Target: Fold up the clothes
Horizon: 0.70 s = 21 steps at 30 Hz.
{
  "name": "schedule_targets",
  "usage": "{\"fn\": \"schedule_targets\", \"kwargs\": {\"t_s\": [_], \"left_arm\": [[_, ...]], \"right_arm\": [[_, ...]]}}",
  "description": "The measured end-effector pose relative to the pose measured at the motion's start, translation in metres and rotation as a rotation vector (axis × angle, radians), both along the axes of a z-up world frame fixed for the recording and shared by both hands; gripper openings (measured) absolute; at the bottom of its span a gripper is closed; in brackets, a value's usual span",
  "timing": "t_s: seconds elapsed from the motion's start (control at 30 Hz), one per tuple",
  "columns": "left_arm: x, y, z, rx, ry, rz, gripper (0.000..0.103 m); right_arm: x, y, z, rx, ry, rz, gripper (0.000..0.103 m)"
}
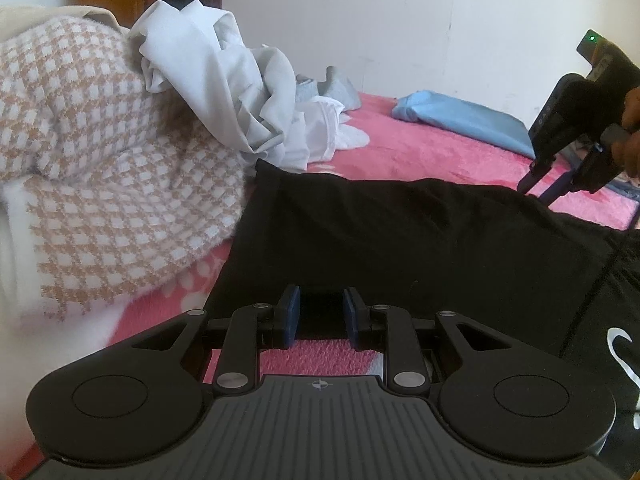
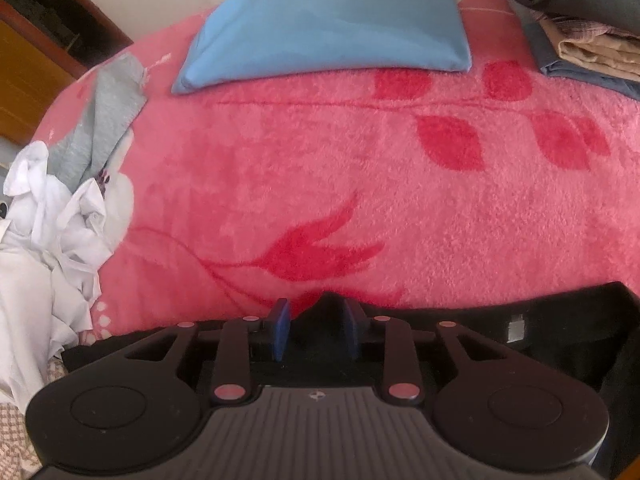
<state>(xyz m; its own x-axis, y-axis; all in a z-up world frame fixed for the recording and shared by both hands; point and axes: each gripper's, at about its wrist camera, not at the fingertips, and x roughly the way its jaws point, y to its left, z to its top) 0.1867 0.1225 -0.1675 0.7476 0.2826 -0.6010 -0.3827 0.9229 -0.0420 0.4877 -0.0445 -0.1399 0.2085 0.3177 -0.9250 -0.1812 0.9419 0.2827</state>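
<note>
Right now, your left gripper [image 1: 320, 314] jaws stand slightly apart over near edge of flat black cotton garment [image 1: 400, 232], pinching nothing visible. Right gripper [image 2: 316, 330] jaws parted around raised black fold at far edge; contact unclear. White print on garment, unreadable. Beyond, on pink floral fleece blanket [image 2: 320, 168]: one folded blue cloth [image 2: 332, 20], one crumpled white pile [image 1: 248, 92].

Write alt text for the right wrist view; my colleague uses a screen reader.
The right gripper points down at a black garment's raised edge on a pink floral blanket. A folded blue cloth lies beyond, crumpled white clothes at left.
</note>
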Motion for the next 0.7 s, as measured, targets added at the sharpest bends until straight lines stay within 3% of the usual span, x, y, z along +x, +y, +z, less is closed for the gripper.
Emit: {"fn": "schedule_targets", "kwargs": {"t_s": [0.07, 0.13, 0.17, 0.37, 0.53, 0.7], "left_arm": [[0.0, 0.0, 0.0, -0.003, -0.002, 0.002, 0.024], [0.0, 0.002, 0.0, -0.006, -0.004, 0.003, 0.024], [0.0, 0.002, 0.0, -0.006, -0.005, 0.004, 0.024], [-0.002, 0.002, -0.001, 0.001, -0.002, 0.007, 0.024], [-0.002, 0.001, -0.002, 0.023, 0.003, 0.004, 0.024], [-0.003, -0.001, -0.003, 0.043, 0.004, 0.001, 0.024]], "right_arm": [[-0.001, 0.001, 0.0, -0.007, -0.005, 0.006, 0.021], [-0.002, 0.001, 0.001, -0.004, -0.027, 0.003, 0.004], [-0.004, 0.0, 0.003, 0.0, -0.048, -0.002, 0.002], [-0.012, -0.006, 0.01, 0.027, -0.164, -0.05, 0.001], [-0.011, -0.006, -0.003, 0.067, -0.214, -0.112, 0.001], [-0.005, -0.021, -0.022, 0.155, -0.176, -0.22, 0.003]]}}
